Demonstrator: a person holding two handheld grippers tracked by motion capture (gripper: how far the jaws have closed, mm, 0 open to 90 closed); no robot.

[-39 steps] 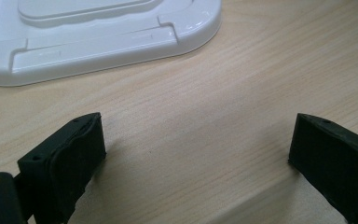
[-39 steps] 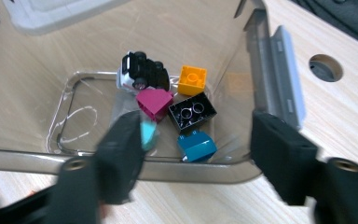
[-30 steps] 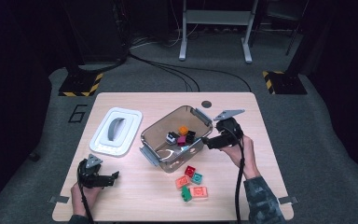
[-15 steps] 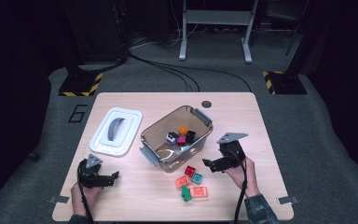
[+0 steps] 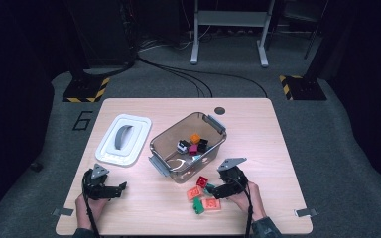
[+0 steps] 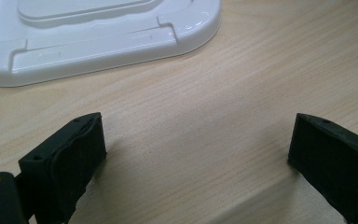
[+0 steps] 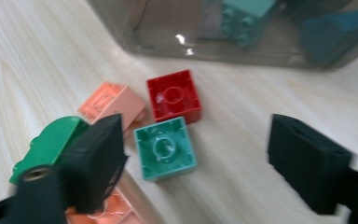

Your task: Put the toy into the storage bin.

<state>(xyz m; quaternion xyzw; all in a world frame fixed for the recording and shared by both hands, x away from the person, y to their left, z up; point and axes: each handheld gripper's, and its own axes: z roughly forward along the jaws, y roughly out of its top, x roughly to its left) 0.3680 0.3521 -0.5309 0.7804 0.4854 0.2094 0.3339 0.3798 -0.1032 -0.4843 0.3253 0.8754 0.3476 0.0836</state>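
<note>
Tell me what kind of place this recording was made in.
Probably a lab or studio set up for recording, not a home: a lone wooden table on grey carpet in a dark room, yellow-and-black hazard-striped blocks beside it, cables across the floor and a metal stand behind.

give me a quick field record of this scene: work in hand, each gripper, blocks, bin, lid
work in hand: picking loose blocks off the table beside the bin
right gripper: jaws have just been closing, not yet pressing; teal block between them
left gripper: open, nothing between the jaws
loose blocks: red block, pink block, green piece
bin: clear, open, several blocks inside
lid: white, flat on the table left of the bin
</note>
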